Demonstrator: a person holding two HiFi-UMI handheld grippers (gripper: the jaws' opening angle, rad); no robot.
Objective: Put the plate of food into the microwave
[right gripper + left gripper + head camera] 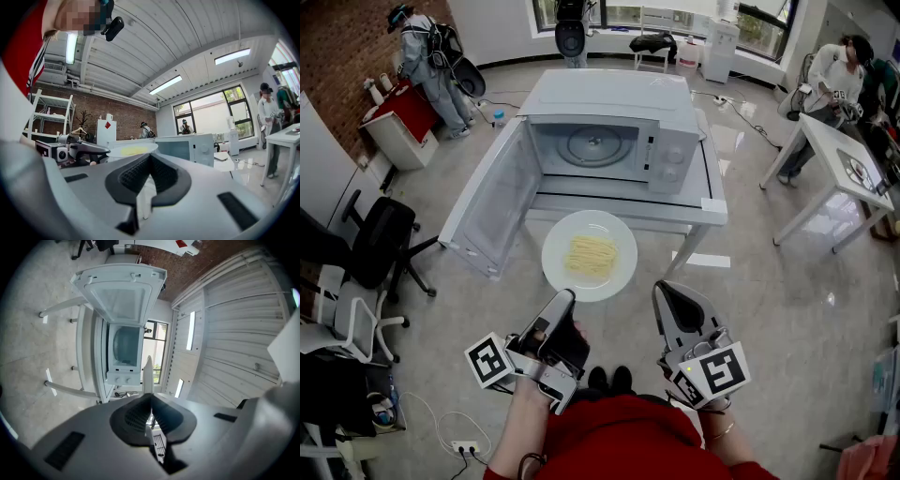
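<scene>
A white plate [619, 234] carrying yellow noodles [592, 255] hangs in the air just in front of the table. My left gripper [565, 298] is shut on its near left rim. In the left gripper view the plate [147, 373] shows edge-on as a thin white sliver between the shut jaws of that gripper [150, 397]. The white microwave [675, 155] stands on the table with its door [492, 202] swung wide open to the left, and the glass turntable [593, 147] inside is bare. My right gripper [664, 291] is shut and empty, to the right of the plate and not touching it.
The microwave sits on a low white table [712, 202]. A black office chair [380, 239] stands to the left near the open door. Another white table [839, 169] stands at the right with a person [834, 84] beside it. Another person [431, 66] is at the far left.
</scene>
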